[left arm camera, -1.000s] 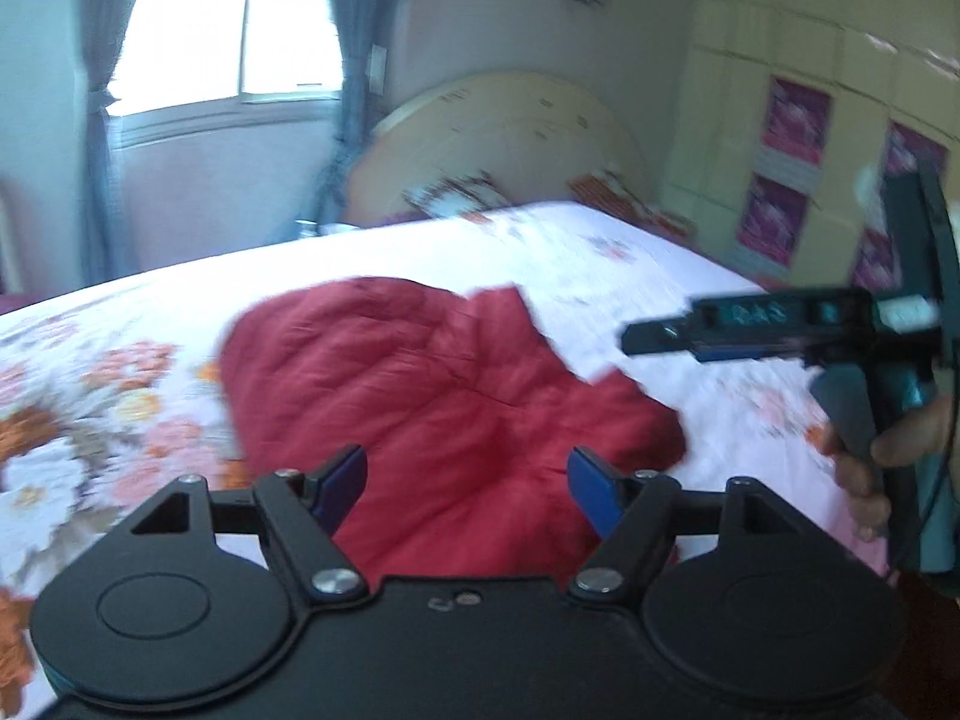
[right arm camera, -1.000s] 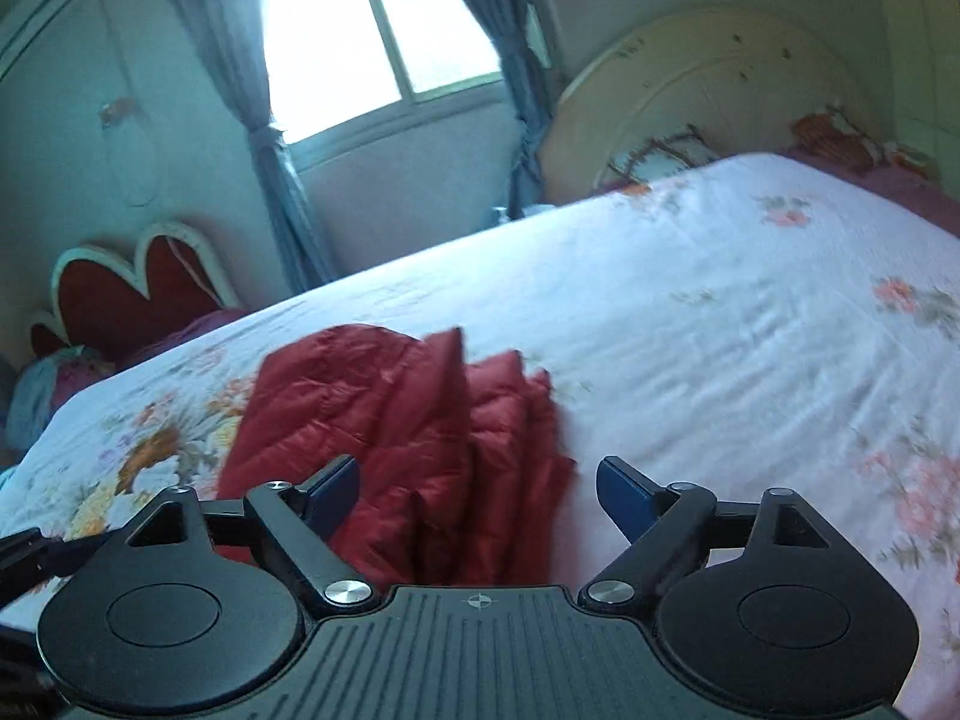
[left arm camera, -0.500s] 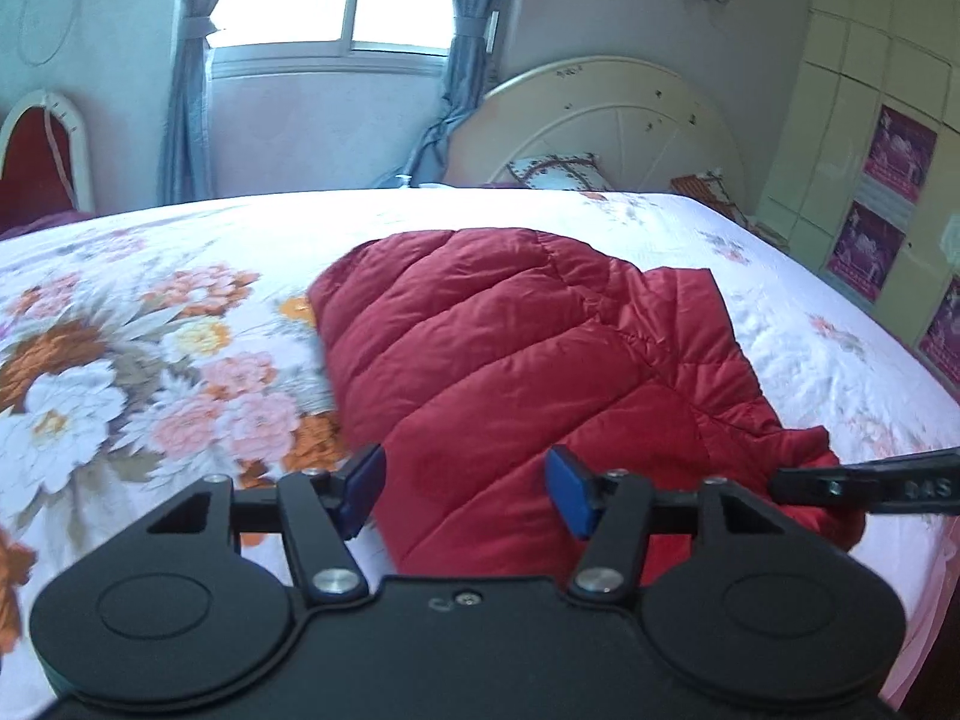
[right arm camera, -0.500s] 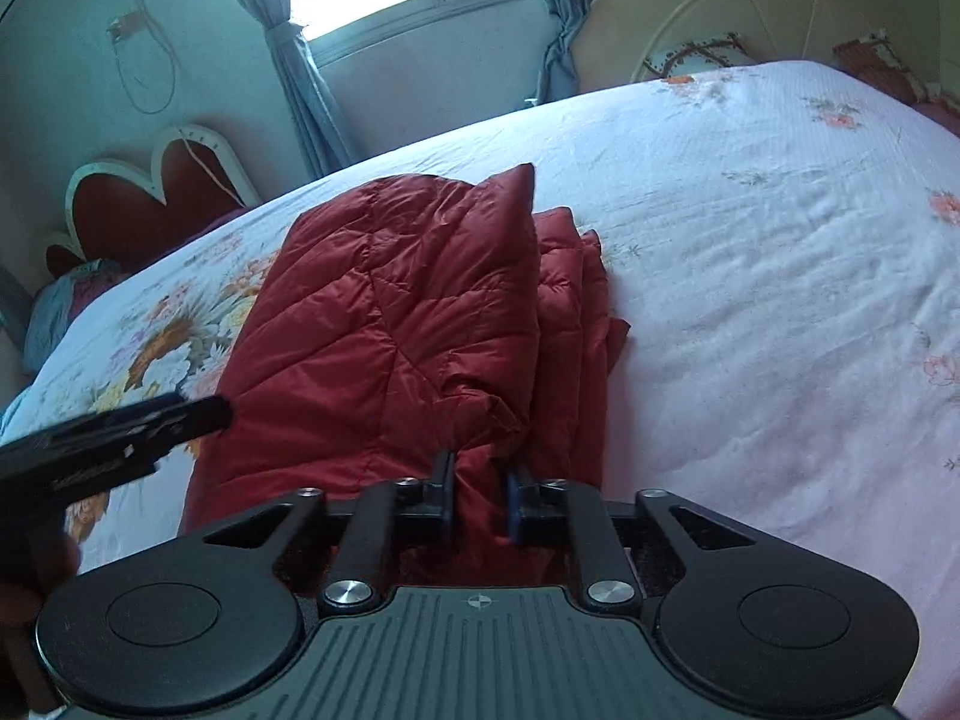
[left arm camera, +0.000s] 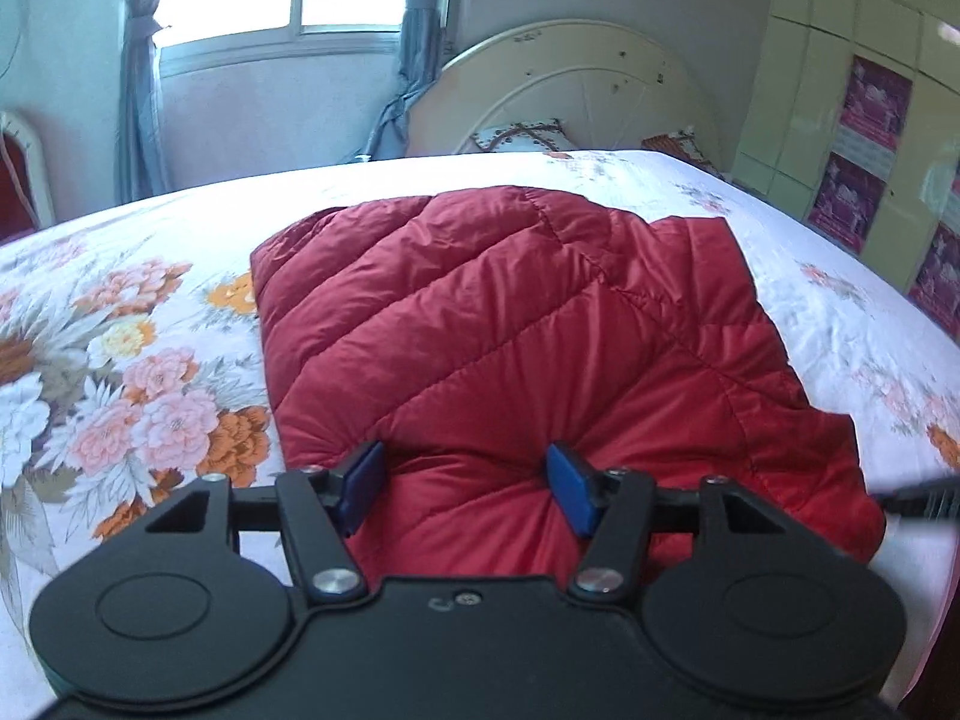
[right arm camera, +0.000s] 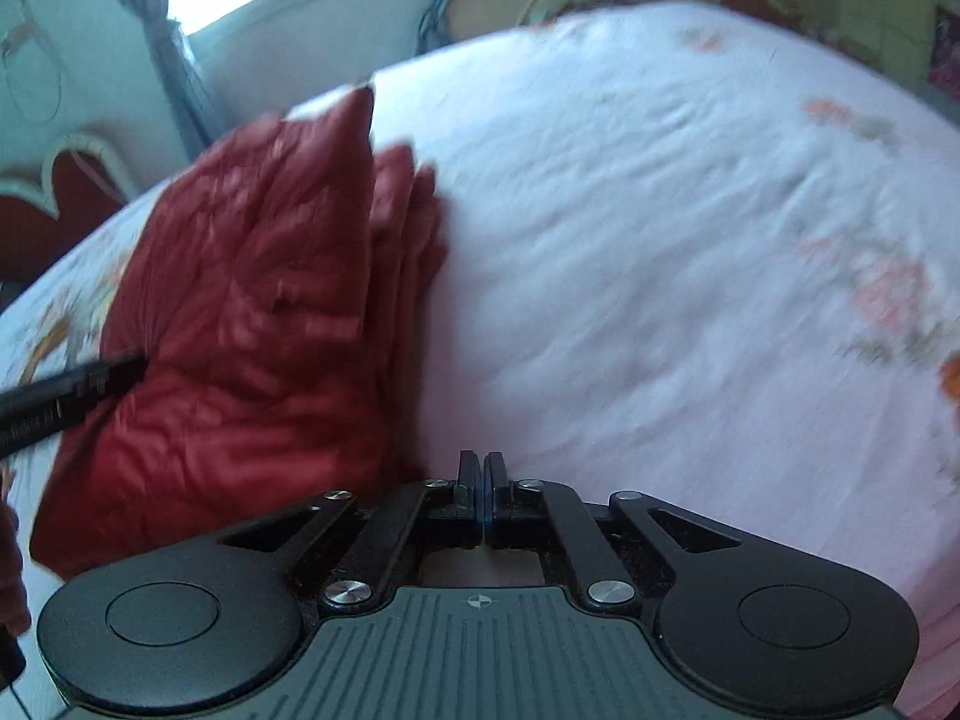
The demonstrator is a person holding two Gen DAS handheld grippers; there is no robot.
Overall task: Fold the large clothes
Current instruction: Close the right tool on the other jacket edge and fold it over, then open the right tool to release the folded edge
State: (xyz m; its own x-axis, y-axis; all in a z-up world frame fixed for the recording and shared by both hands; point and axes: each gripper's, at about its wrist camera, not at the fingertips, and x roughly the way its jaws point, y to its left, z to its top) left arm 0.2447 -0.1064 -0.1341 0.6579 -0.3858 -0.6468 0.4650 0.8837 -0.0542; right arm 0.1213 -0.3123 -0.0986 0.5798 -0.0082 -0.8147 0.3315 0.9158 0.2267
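Now, dark-red quilted puffer jacket (left arm camera: pixel 516 324) lies folded on white floral-print bed sheet (left arm camera: pixel 120 372). Left hand-held gripper (left arm camera: pixel 465 480) at 6 o'clock of jacket, blue pads (left arm camera: pixel 567 474) partly apart, pressed into near hem. Right hand-held gripper (right arm camera: pixel 482 489) fully closed, holding nothing, over sheet at jacket's 5 o'clock corner.

we saw our right gripper (right arm camera: pixel 483 480) closed and empty over the bedsheet (right arm camera: pixel 660 240), just beside the red jacket (right arm camera: pixel 252 330).
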